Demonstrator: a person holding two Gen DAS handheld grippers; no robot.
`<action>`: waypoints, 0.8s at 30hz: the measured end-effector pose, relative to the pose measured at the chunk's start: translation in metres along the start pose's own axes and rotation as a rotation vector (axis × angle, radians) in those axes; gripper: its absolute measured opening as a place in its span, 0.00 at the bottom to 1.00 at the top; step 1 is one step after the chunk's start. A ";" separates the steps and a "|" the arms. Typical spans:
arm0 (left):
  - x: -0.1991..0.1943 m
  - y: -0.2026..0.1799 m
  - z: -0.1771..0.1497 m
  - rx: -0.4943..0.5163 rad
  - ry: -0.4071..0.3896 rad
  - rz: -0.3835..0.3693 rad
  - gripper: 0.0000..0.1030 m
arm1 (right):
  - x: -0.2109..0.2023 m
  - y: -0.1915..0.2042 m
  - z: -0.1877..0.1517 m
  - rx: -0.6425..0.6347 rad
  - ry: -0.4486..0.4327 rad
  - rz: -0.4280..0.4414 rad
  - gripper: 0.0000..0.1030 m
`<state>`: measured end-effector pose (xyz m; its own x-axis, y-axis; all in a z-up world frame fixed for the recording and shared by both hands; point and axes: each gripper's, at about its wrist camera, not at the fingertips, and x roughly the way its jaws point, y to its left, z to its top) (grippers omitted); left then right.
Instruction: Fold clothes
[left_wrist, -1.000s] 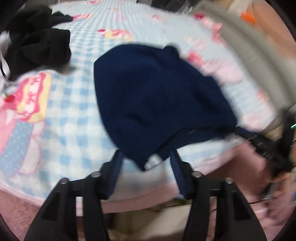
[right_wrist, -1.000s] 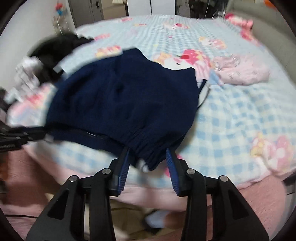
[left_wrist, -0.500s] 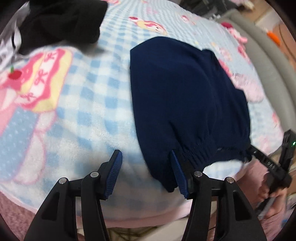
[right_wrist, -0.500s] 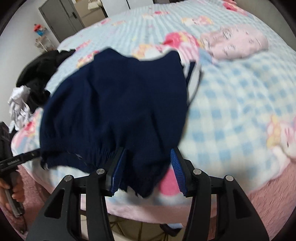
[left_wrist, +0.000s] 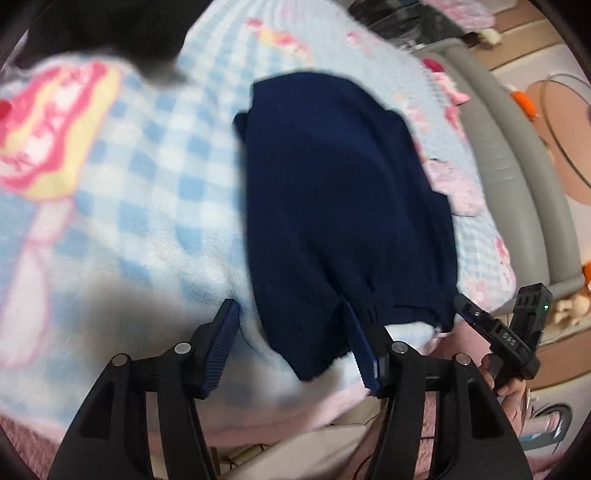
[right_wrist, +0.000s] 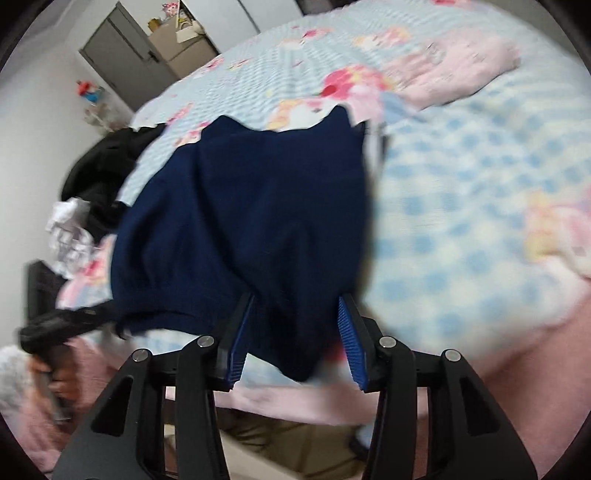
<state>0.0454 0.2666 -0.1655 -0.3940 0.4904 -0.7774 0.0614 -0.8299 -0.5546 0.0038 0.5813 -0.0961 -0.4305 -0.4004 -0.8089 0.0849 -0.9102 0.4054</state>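
The navy knit garment (left_wrist: 343, 206) lies spread through the middle of both frames on the checked blanket (left_wrist: 140, 206), its ribbed hem at the bed's near edge; a second ago its corners were pinched and lifted, now it rests flat. The left gripper (left_wrist: 295, 345) and right gripper (right_wrist: 295, 338) both gape, released, straddling the hem corners. Laid out like this, it looks ready for folding.

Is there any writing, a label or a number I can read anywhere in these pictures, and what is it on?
Light marks on the other gripper, seen from the left camera: too small and tilted to read.
Navy garment: no label or print shows.
Checked blanket: cartoon pictures only, no words legible.
Boxes on the cabinet: too blurred to read.
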 end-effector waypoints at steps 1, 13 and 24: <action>0.000 -0.002 -0.001 0.008 -0.001 0.011 0.58 | 0.010 -0.002 0.001 0.011 0.023 -0.006 0.45; -0.009 -0.011 0.006 0.059 -0.030 0.026 0.50 | -0.003 -0.003 -0.014 -0.139 0.016 -0.310 0.19; -0.002 -0.015 0.011 0.025 -0.074 -0.042 0.51 | -0.045 0.012 0.010 -0.136 -0.129 -0.105 0.25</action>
<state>0.0353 0.2750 -0.1525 -0.4624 0.5046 -0.7291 0.0207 -0.8159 -0.5778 0.0157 0.5898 -0.0506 -0.5537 -0.2941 -0.7790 0.1501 -0.9555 0.2540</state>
